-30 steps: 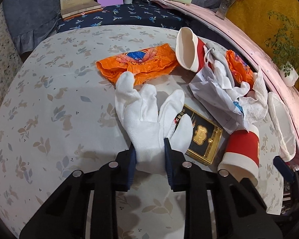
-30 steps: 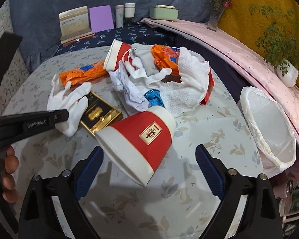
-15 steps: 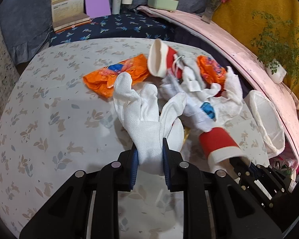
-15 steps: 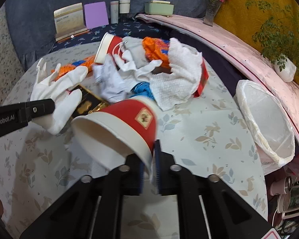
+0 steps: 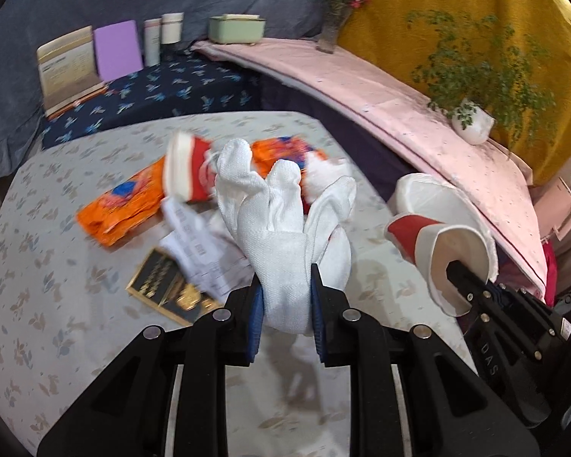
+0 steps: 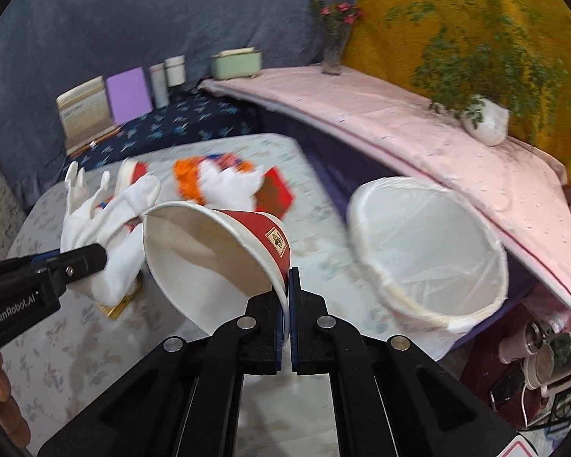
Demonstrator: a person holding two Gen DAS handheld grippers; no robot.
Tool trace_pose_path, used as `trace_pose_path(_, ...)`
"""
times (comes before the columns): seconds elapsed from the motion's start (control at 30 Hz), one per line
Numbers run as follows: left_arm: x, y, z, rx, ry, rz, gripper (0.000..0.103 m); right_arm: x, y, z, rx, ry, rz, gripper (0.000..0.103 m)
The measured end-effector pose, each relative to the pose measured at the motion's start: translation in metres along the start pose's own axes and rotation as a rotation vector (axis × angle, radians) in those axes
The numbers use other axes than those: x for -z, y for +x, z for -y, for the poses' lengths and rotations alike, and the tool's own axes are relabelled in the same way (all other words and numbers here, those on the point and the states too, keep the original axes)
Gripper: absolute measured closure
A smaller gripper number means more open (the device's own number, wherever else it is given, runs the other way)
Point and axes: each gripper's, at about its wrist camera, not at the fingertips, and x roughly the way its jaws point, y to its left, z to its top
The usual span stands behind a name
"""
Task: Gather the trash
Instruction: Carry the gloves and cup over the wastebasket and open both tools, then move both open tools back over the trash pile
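Observation:
My left gripper (image 5: pixel 285 297) is shut on the cuff of a white glove (image 5: pixel 281 228), which hangs above the floral table (image 5: pixel 57 323). My right gripper (image 6: pixel 287 285) pinches the rim of a red and white paper cup (image 6: pixel 217 243), lifted and tipped on its side. That cup (image 5: pixel 441 255) and the right gripper (image 5: pixel 472 285) appear at the right of the left wrist view. In the right wrist view the glove (image 6: pixel 102 221) and the left gripper (image 6: pixel 80 259) sit at the left. A white-lined bin (image 6: pixel 430 251) stands open at the table's right edge.
On the table lie an orange wrapper (image 5: pixel 122 205), a second red cup (image 5: pixel 186 171), crumpled paper (image 5: pixel 198 251), a black and gold box (image 5: pixel 171 289) and a red packet (image 6: pixel 276 194). A pink ledge (image 6: pixel 399 129) with a potted plant (image 6: pixel 483 122) runs behind the bin.
The right gripper closed on the cup's rim and lifted it toward the bin. The left gripper rose with the glove and swung right. Both views now face the bin side.

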Motion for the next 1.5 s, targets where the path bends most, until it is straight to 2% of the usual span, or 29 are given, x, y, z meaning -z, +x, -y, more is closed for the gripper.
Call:
trace_pose_path(0.23, -0.023, 0.017, 0.064, 0.085, 0.092, 0.01, 0.082, -0.019, -0.008, 0.065, 0.111, 0.08, 0.065, 0.101)
trace_pose_path(0.5, -0.037, 0.047, 0.132, 0.155, 0.178, -0.013, 0.082, -0.027, 0.01, 0.133, 0.2, 0.151, 0.063, 0.101)
trace_pose_path(0.7, -0.042, 0.077, 0.167, 0.192, 0.232, -0.05, 0.082, -0.025, 0.037, 0.17, 0.21, 0.205, 0.018, 0.101)
trace_pose_path(0.97, -0.044, 0.106, 0.194, 0.22, 0.279, -0.084, 0.08, -0.021, 0.061, 0.19, 0.215, 0.235, -0.018, 0.099)
trace_pose_path(1.03, -0.045, 0.11, 0.198, 0.212, 0.288, -0.081, 0.074, -0.021, 0.062, 0.192, 0.223, 0.236, -0.012, 0.097)
trace_pose_path(1.1, -0.045, 0.113, 0.199, 0.192, 0.292, -0.069, 0.049, -0.022, 0.065, 0.193, 0.226, 0.236, -0.015, 0.094)
trace_pose_path(1.13, -0.045, 0.112, 0.199, 0.187, 0.292, -0.059, 0.046, -0.022, 0.066, 0.194, 0.228, 0.238, -0.015, 0.091)
trace_pose_path(1.3, -0.047, 0.112, 0.199, 0.175, 0.295, -0.045, 0.044, -0.025, 0.064, 0.194, 0.234, 0.236, 0.001, 0.081)
trace_pose_path(1.37, -0.049, 0.112, 0.198, 0.173, 0.293, -0.041, 0.043, -0.027, 0.062, 0.192, 0.241, 0.232, 0.014, 0.073)
trace_pose_path(1.5, -0.051, 0.107, 0.193, 0.163, 0.287, -0.027, 0.038, -0.031, 0.059, 0.191, 0.248, 0.227, 0.024, 0.072)
